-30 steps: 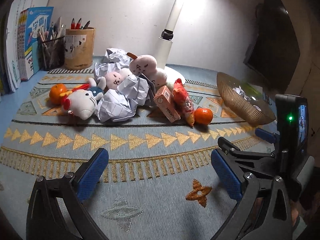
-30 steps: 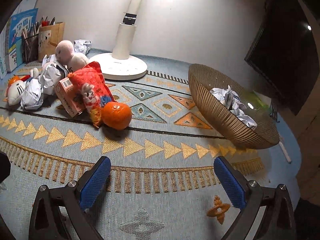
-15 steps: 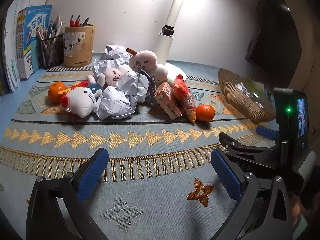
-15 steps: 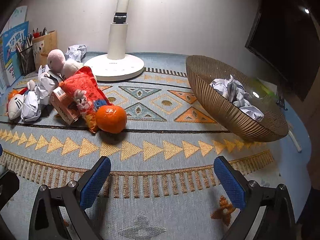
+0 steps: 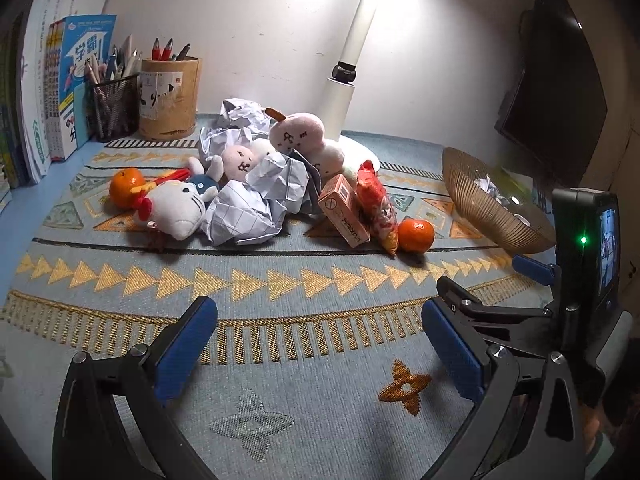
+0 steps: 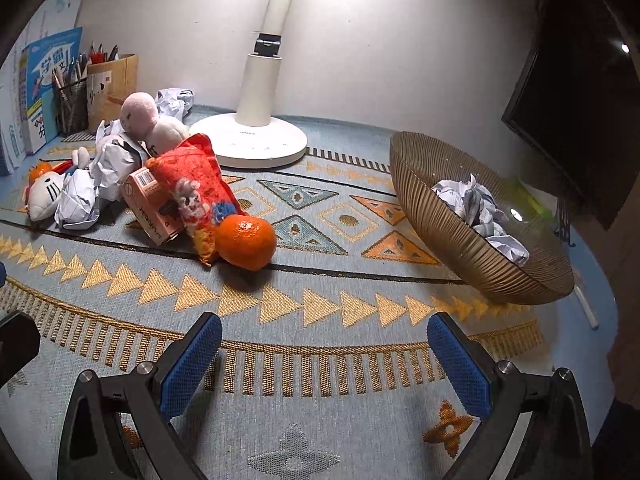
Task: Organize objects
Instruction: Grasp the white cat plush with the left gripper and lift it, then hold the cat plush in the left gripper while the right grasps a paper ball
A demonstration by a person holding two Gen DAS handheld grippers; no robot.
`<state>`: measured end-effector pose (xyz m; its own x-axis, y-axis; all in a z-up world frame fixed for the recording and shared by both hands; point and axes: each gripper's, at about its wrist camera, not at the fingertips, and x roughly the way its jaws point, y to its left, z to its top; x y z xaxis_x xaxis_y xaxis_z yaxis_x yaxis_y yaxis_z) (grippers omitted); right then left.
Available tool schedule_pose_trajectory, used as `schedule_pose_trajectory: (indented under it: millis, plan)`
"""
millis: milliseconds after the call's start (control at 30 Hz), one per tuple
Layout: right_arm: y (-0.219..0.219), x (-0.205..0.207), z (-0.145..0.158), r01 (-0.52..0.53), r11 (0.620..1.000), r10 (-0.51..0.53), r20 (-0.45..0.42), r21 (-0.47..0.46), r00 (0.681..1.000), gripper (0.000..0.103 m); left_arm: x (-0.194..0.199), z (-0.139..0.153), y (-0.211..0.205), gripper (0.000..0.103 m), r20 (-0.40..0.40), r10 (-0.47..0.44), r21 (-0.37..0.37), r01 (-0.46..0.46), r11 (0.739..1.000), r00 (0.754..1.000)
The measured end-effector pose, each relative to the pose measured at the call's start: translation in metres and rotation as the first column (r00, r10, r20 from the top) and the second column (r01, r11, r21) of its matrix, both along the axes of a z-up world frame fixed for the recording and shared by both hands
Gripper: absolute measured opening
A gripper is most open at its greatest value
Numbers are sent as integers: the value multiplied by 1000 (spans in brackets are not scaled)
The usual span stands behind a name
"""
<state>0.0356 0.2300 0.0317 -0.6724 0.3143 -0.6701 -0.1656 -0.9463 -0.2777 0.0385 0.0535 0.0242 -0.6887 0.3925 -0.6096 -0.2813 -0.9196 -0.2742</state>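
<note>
Right wrist view: the nearest item of the clutter is the orange [image 6: 247, 242], lying on the patterned mat [image 6: 320, 360] and touching the red snack bag [image 6: 192, 192], which leans on the small pink carton [image 6: 146, 204]. Over the last second this group has grown larger and moved toward the centre of the view, so the right gripper [image 6: 320, 360] has advanced toward it. Judged from that approach, the orange is the probable next pick. The right fingers [image 6: 188, 360] are spread wide with nothing between them.

The ribbed bowl [image 6: 460, 236] stands tilted well to the right of the orange and already contains crumpled paper [image 6: 480, 208]. This suggests paper sorting has begun while fruit, toys and packets remain unsorted.

In the left wrist view, the left gripper [image 5: 320, 352] has shifted only slightly and hangs over bare mat, fingers released and empty. The pile ahead holds paper balls [image 5: 248, 208], plush toys [image 5: 176, 208] and a second orange [image 5: 127, 186].

Limits of observation:
- The lamp [image 6: 256, 120] head is cut off by the top edge.
- The right gripper body blocks part of the bowl in the left view.
- The contents beneath the pile cannot be determined.
- The green item behind the bowl is too blurred to identify.
</note>
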Motion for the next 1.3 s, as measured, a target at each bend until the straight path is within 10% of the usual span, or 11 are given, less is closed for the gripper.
schedule_pose_trajectory:
  millis: [100,167,467,633,733,933,1200,1300]
  plan:
    - [4,0,0,-2,1000,2,11,-25,1000,103,-23,12,-31,102,59,-108,93,102,990,992]
    - [12,-1,-2,13,998,-12,26,-58,1000,103,-43,28,-75,101,57,-25,144,16,989,998]
    - [17,-6,-3,12,995,-8,35,-96,999,103,-121,-6,-99,101,261,-91,43,83,996,961]
    - [18,-7,-4,25,995,-21,43,-96,999,103,-137,-18,-74,75,216,-46,-45,57,997,975]
    - [18,-7,-3,14,995,-9,45,-101,999,103,-138,-22,-88,52,206,-25,63,12,998,978]
    - [-5,-5,-9,-66,997,69,100,-38,993,102,-109,-2,-97,51,120,-72,168,51,984,990]
    - [-98,-2,24,-256,912,295,80,-320,952,102,-99,29,-148,51,-2,-100,463,89,882,995]
    - [-130,-34,13,-241,902,304,129,-358,944,94,-97,32,-168,51,-10,7,456,-2,890,1000]
